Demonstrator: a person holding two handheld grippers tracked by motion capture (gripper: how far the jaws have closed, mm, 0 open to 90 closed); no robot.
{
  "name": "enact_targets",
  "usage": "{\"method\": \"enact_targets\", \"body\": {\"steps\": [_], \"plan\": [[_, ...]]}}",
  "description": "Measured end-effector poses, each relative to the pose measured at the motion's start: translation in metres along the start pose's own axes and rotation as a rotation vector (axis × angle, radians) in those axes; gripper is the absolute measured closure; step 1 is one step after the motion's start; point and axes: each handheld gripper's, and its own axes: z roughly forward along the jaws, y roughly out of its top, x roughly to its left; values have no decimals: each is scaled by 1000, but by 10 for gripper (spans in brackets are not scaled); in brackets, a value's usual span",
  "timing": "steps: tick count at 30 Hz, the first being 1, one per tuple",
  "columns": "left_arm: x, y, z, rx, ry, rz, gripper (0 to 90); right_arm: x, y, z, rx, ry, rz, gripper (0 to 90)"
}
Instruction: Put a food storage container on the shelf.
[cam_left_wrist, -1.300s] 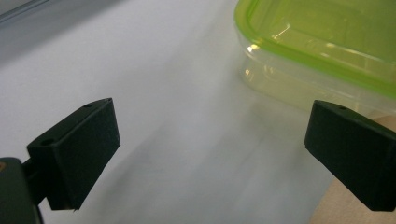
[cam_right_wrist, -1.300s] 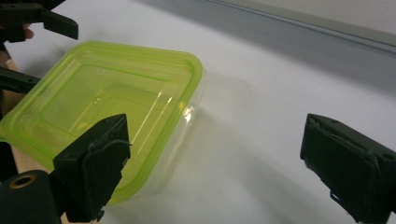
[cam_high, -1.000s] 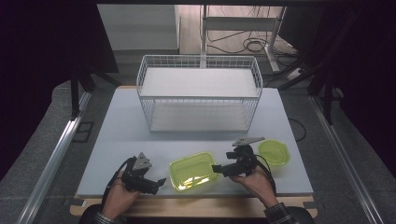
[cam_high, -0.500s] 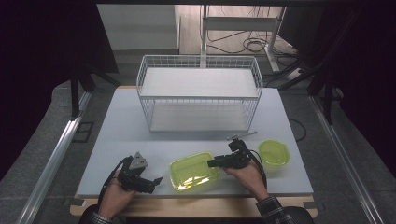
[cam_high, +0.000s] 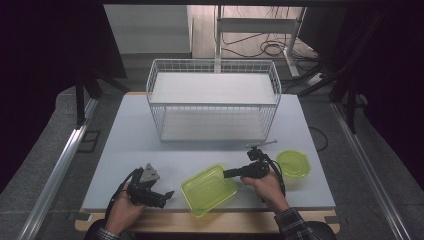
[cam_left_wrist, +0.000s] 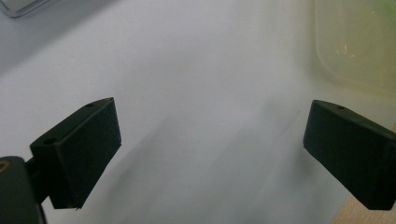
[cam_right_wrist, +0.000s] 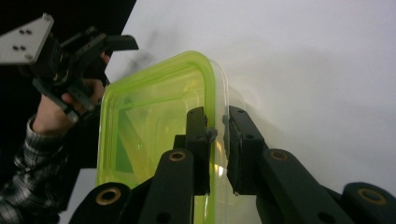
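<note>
I count one rectangular green container (cam_high: 208, 189) at the near edge of the surface (cam_high: 130, 145). My right gripper (cam_right_wrist: 217, 133) has just closed; its fingers pinch the container's wall. Left gripper (cam_left_wrist: 210, 140): fingers spread, nothing between. One round green lid (cam_high: 293, 163), one wire basket (cam_high: 213, 100).

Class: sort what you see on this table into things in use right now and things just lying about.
In use:
- right gripper, jaws just closed on the rim
- green container

Lying about:
- round green lid
- wire basket
- left gripper, open over bare table
</note>
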Motion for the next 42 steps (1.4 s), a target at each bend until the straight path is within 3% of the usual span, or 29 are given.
{"method": "enact_targets", "body": {"steps": [7, 12, 22, 42], "plan": [[1, 0, -1, -3, 5, -4, 40, 4, 2, -8, -54, 11, 0, 796], [5, -1, -2, -19, -5, -29, 28, 7, 8, -18, -106, 22, -9, 796], [4, -1, -2, -27, -3, -14, 18, 10, 19, -32, -165, 35, -1, 796], [3, 0, -1, -10, -2, -24, 18, 33, 58, -67, -267, 33, -22, 797]]}}
